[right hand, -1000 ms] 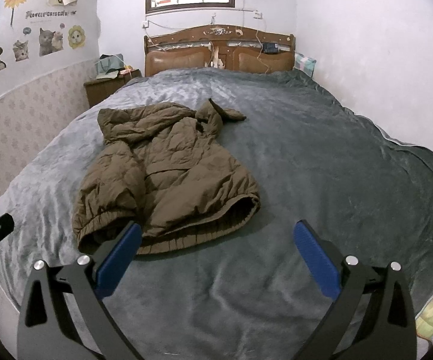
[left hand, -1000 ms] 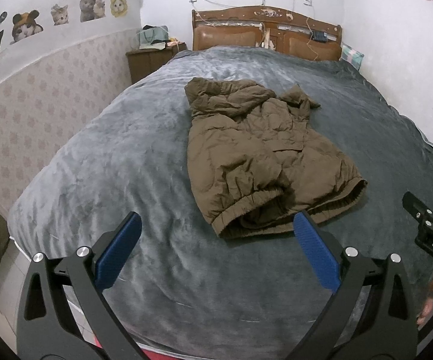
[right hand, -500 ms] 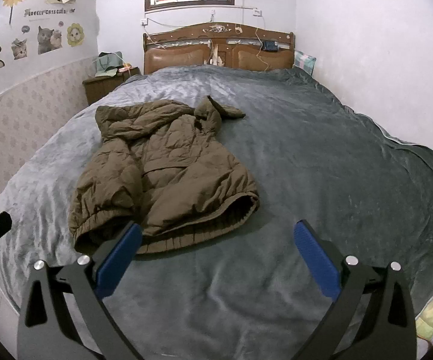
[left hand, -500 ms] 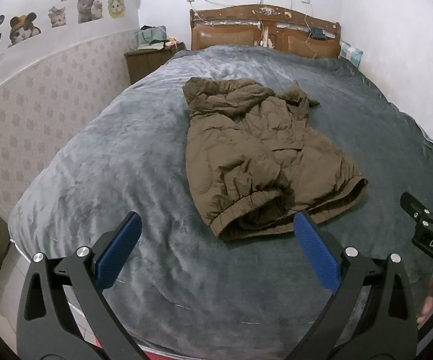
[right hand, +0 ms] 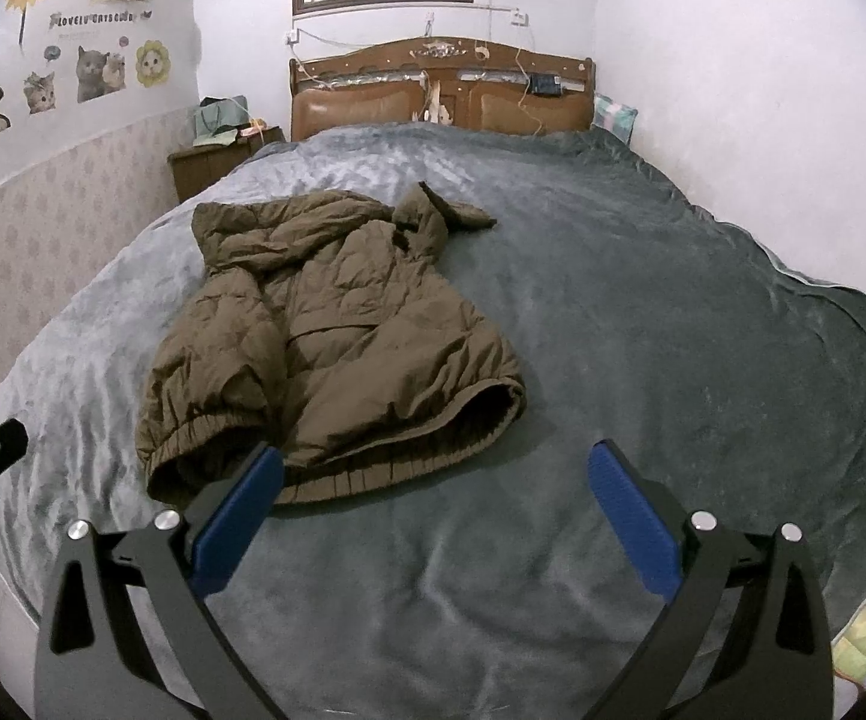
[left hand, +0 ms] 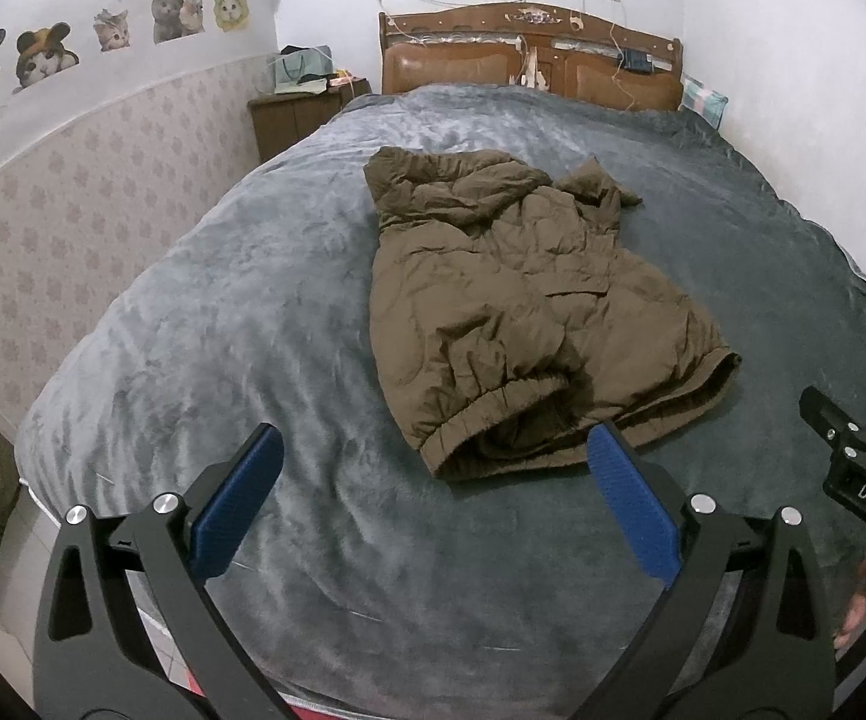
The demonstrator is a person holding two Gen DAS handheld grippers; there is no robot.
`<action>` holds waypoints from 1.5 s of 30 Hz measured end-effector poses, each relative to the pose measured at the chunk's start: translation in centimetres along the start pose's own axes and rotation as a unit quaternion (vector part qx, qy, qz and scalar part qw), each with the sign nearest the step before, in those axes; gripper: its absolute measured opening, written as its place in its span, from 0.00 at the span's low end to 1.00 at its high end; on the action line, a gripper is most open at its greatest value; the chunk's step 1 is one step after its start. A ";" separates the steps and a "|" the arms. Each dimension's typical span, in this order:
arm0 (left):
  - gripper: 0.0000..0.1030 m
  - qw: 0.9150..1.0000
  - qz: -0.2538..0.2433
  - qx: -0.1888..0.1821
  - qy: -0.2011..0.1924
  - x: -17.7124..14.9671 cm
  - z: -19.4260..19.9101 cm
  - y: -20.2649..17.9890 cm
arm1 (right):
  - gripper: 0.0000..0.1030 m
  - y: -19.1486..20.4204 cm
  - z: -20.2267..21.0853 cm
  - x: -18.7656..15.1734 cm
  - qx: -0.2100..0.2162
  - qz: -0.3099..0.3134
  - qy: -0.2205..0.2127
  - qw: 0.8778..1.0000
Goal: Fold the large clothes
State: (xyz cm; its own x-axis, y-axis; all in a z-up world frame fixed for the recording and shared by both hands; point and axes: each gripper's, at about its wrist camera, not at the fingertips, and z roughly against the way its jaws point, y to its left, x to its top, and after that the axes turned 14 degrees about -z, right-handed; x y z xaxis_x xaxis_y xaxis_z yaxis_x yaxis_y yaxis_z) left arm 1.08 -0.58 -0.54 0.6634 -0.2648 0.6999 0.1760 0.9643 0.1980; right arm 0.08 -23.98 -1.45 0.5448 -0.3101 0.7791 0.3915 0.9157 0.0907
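The jacket (left hand: 529, 312) lies on the bed (left hand: 223, 312), brown and puffy, collar toward the headboard (left hand: 529, 60) and elastic hem toward the foot. It looks already doubled lengthwise, with a sleeve cuff bunched at the hem's left corner and the collar flopping out to the right at the top.

Both tools hang above the blanket short of the hem, touching nothing. The left gripper (left hand: 433, 498) has its jaws spread wide and empty, lined up with the cuff end of the hem. The right gripper (right hand: 433, 504) is equally splayed and empty, its left pad in front of the middle of the hem in its own view.

From where I stand, the step in hand looks like the reach for the hem, ahead of carrying it up toward the collar. To do it well, I'd take one hem corner in each tool, well apart, so the fold comes up square. The fabric is thick and springy, so each bite should go deep past the elastic band and catch every layer, the sleeve cuff included; a shallow pinch on the top layer alone would likely peel it open. Lift both corners level, then lay the hem just short of the collar and press down before letting go.
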 end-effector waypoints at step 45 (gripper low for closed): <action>0.97 0.997 -0.052 -0.043 0.039 3.8 -13.6 -6.2 | 0.95 -1.9 -11.9 2.6 0.002 0.033 0.031 0.999</action>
State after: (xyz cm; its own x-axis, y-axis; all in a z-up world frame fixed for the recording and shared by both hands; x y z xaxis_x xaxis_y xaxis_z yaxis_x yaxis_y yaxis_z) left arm 12.34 -7.49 -8.47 0.6921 -0.3652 0.6225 0.3061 0.9296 0.2051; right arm 9.55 -29.51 -6.98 0.6147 -0.2634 0.7435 0.3505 0.9356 0.0417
